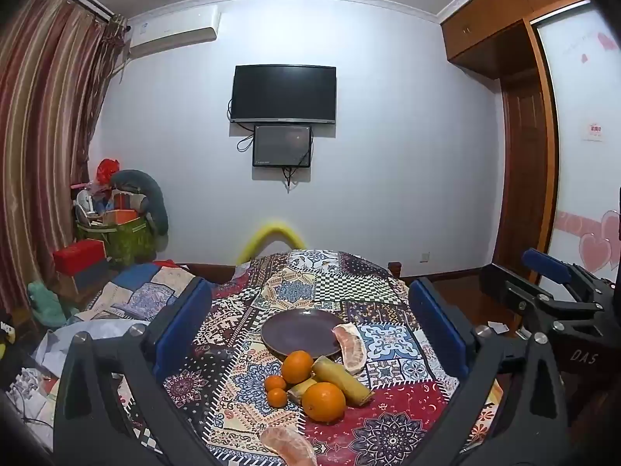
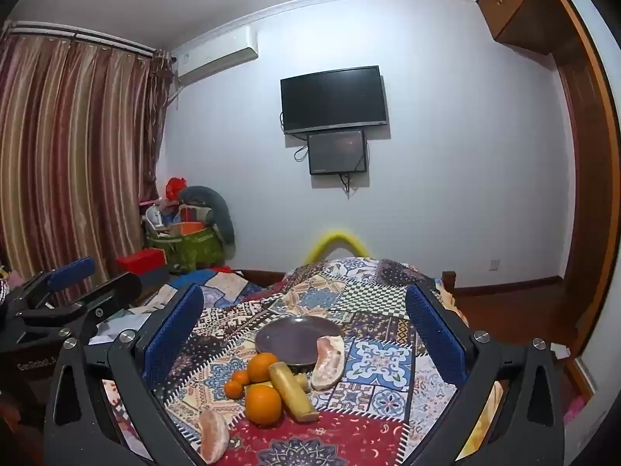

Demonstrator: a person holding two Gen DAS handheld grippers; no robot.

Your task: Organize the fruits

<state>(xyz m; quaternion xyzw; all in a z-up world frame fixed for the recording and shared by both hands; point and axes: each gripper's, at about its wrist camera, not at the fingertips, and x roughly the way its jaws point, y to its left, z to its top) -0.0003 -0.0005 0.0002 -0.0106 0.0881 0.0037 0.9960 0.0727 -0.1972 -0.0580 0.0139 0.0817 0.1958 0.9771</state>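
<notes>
Both claws stand wide with nothing between their blue pads: the left gripper [image 1: 310, 326] and the right gripper [image 2: 304, 330] each hover level with the table edge, framing the fruit from the near side.

On the patchwork cloth [image 1: 388, 411] lies a dark plate [image 1: 299, 332], empty on top. Against its rim at about 4 o'clock leans a pomelo wedge [image 1: 351, 347], its long axis running from 11 to 5 o'clock, pink flesh facing the plate. At the plate's 6 o'clock the fruit pile sits: a far orange [image 1: 297, 366] touching a yellowish stick [image 1: 341, 380] whose long axis runs 10 to 4 o'clock, cut end toward the viewer's right. A shorter stick piece [image 1: 300, 388] lies under it, pointing 8 to 2 o'clock. A near orange [image 1: 323, 402] rests against both. Two small tangerines [image 1: 275, 390] sit at the pile's 9 o'clock, touching. A second wedge [image 1: 289, 446] lies alone at 6 o'clock, nearest the camera, long axis 10 to 4.
</notes>
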